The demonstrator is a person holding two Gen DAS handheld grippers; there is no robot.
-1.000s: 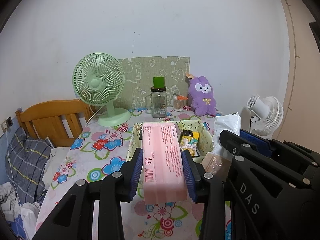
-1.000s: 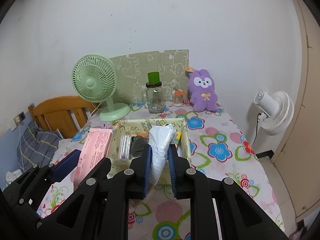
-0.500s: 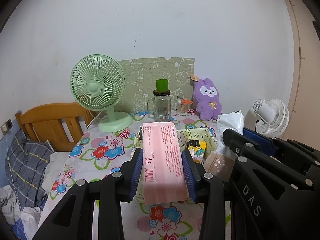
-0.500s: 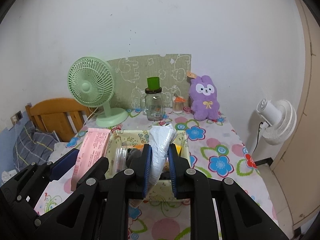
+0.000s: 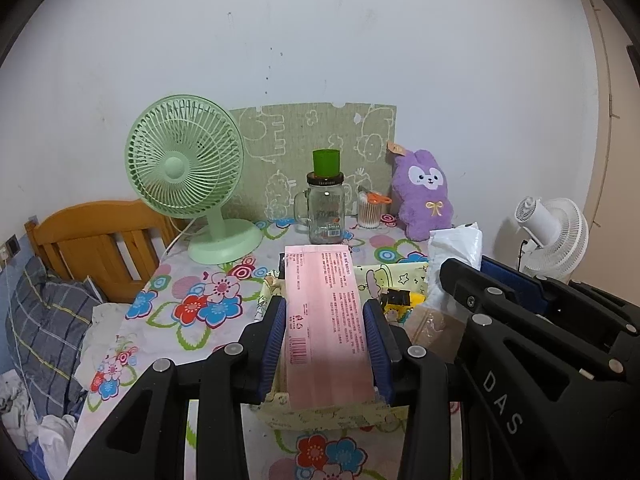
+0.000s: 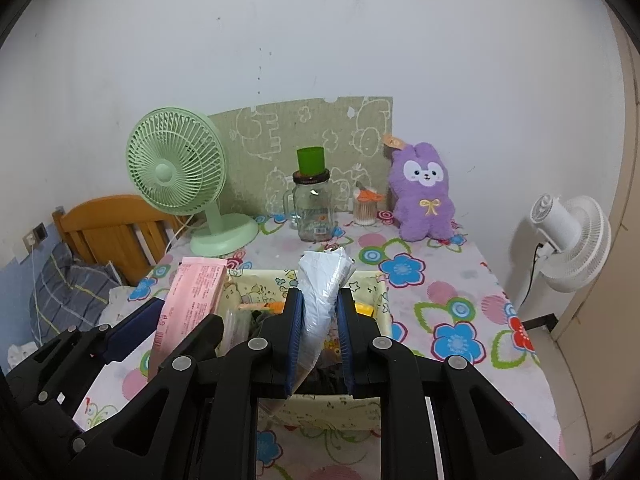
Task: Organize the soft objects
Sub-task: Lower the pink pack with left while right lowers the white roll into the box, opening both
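Observation:
My left gripper (image 5: 325,316) is shut on a flat pink packet (image 5: 322,308) and holds it above the near left part of a pale yellow patterned fabric basket (image 5: 320,416). The packet also shows in the right wrist view (image 6: 192,296). My right gripper (image 6: 319,320) is shut on a crumpled white plastic bag (image 6: 322,284), held over the middle of the basket (image 6: 320,404). The bag also shows in the left wrist view (image 5: 454,248). The basket holds a yellow snack pack (image 5: 400,298) and other small items. A purple plush rabbit (image 6: 422,192) sits at the back right.
A floral cloth covers the table (image 6: 452,304). At the back stand a green desk fan (image 5: 188,176), a glass jar with a green cup on top (image 5: 325,208), a cotton swab cup (image 5: 370,210) and a green board. A wooden bed frame (image 5: 92,240) lies left, a white floor fan (image 6: 568,236) right.
Both grippers have pulled back and risen with their loads still held; the basket now sits lower and nearer in both views, and the back of the table shows more.

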